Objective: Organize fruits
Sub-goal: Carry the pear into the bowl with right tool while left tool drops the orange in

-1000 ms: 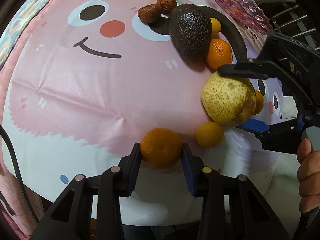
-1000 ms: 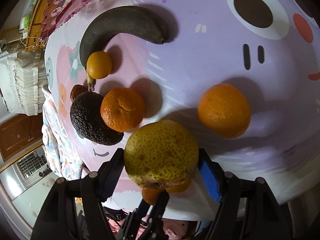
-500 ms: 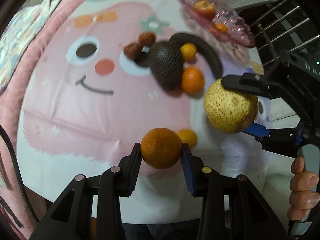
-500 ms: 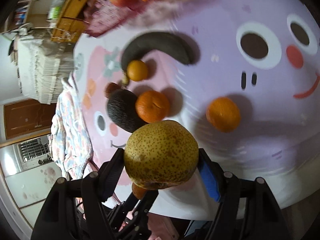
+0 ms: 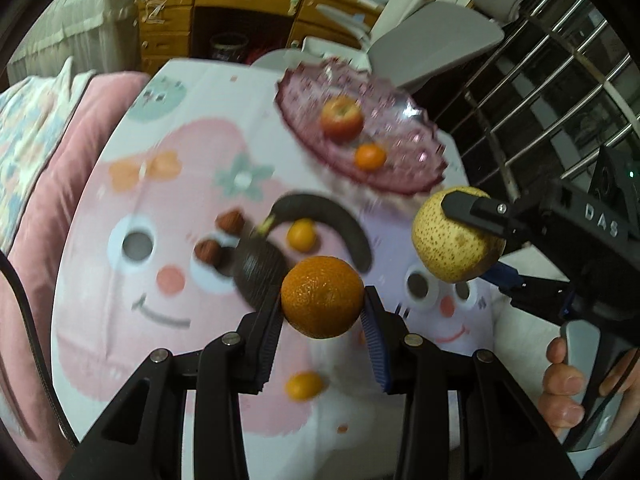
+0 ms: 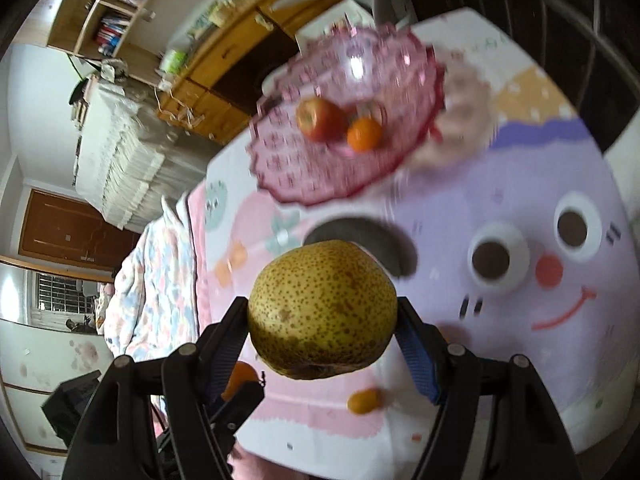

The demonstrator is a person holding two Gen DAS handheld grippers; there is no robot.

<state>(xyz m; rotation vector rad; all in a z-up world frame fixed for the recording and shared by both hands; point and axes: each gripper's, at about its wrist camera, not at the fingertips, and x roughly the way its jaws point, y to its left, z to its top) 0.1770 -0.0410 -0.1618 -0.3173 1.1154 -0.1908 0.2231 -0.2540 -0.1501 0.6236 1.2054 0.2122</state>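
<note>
Orange pinched in left tongs, speckled pear in right tongs, both aloft toward pink bowl at twelve o'clock for sorting.

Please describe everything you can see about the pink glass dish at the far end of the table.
The pink glass dish looks translucent, wide and shallow, with a scalloped rim and a raised dotted pattern; highlights glint on its inner wall. It lies flat on the cartoon tablecloth at the table's far end, beyond the dark banana. Inside lie a red apple and a small orange fruit, close together. Neither gripper touches it. Motion blur hides finer detail.
</note>
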